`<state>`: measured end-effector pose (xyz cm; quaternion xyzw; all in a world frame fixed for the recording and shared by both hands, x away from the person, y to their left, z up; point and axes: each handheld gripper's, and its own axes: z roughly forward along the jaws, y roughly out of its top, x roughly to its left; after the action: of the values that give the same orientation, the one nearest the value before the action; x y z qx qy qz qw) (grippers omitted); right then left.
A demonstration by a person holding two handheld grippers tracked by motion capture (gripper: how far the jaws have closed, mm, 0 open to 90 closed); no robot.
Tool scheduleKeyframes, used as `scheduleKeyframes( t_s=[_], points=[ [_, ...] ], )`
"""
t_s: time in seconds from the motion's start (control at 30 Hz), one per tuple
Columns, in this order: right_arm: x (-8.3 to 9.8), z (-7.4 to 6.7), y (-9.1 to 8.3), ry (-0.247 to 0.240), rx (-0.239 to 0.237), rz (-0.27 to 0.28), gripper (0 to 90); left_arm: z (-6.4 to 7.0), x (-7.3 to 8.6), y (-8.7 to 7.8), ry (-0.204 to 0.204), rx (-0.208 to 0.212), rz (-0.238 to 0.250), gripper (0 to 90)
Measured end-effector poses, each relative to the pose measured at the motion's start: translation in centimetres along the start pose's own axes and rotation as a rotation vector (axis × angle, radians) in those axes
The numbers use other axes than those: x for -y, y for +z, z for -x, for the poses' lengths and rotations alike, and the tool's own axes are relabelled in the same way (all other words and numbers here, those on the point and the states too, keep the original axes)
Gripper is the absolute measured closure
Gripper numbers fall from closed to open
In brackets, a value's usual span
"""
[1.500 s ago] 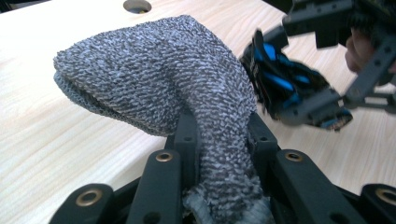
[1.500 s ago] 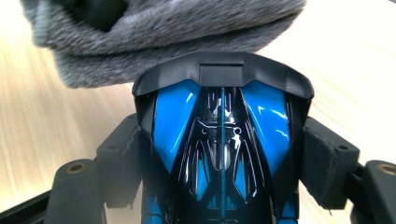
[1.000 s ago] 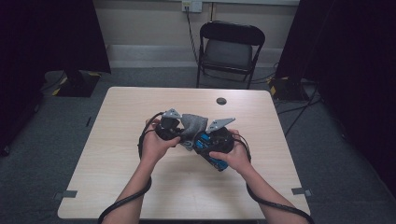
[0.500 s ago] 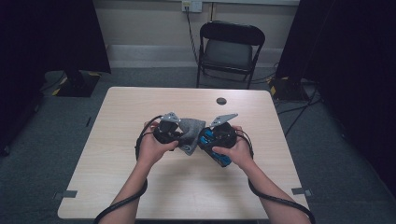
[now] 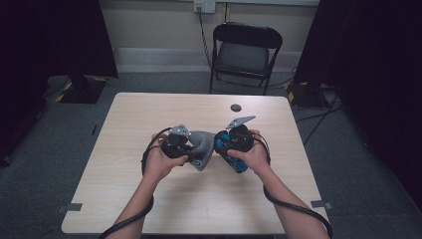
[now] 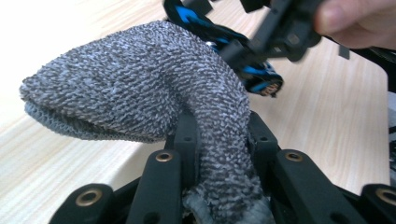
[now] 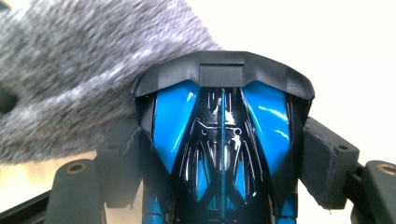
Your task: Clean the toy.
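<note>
Since a second ago my two hands have drifted a little apart across the table (image 5: 149,209), the right one sliding toward 3 o'clock, so the grey knitted sock (image 5: 201,145) now shows more of itself between the tools. My left gripper (image 5: 191,149) sits just left of the table's middle, and its jaws are pressed together on the sock: in the left gripper view the sock (image 6: 140,93) has its narrow end squeezed between my two black jaws at 6 o'clock, then it rises and bends over toward 9 o'clock, where its open mouth hangs above the wood. My right gripper (image 5: 225,149) sits just beside it at 3 o'clock and pinches a blue and black toy car (image 5: 234,159), whose tail points toward 5 o'clock in the high view. In the right gripper view the toy car (image 7: 222,135) stands lengthwise between my jaws, the padded faces bearing on its flanks at 9 and 3 o'clock, and the sock (image 7: 79,70) lies blurred against its front corner at 10 o'clock. From the left gripper view the car's nose touches the sock's upper side at 1 o'clock. A small dark round disc (image 5: 236,107) lies on the table at 12 o'clock, well apart from both hands, and a black folding chair (image 5: 246,52) stands beyond the far edge
</note>
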<state>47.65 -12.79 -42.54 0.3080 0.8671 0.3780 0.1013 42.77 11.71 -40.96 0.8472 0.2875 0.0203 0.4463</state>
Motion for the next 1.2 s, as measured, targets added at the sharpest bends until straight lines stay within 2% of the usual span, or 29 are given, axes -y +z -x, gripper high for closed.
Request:
scheduleKeyframes(
  t_s=[0.33, 0.53, 0.63, 0.9, 1.03, 1.2],
  points=[
    [0.2, 1.2, -0.3, 0.027, 0.038, 0.006, 25.9, 0.5, 1.3, -0.2, 0.014, 0.024, -0.015, 71.5],
    [0.4, 1.6, -0.9, 0.030, 0.038, 0.011, 25.9, -0.1, 2.0, -1.0, 0.000, -0.010, -0.002, 71.1],
    [0.4, 1.1, -1.2, 0.011, 0.023, 0.024, 25.9, -0.5, 1.9, -1.4, -0.015, -0.034, 0.005, 70.9],
    [0.5, -0.7, -1.6, -0.031, -0.024, 0.045, 25.8, -1.7, 0.3, -1.9, -0.031, -0.092, 0.031, 70.8],
    [0.6, -1.6, -1.6, -0.049, -0.044, 0.049, 25.9, -2.0, -0.5, -1.8, -0.042, -0.100, 0.047, 70.6],
    [0.7, -2.2, -1.5, -0.063, -0.064, 0.045, 25.9, -2.0, -1.1, -1.1, -0.041, -0.106, 0.037, 70.5]
  ],
)
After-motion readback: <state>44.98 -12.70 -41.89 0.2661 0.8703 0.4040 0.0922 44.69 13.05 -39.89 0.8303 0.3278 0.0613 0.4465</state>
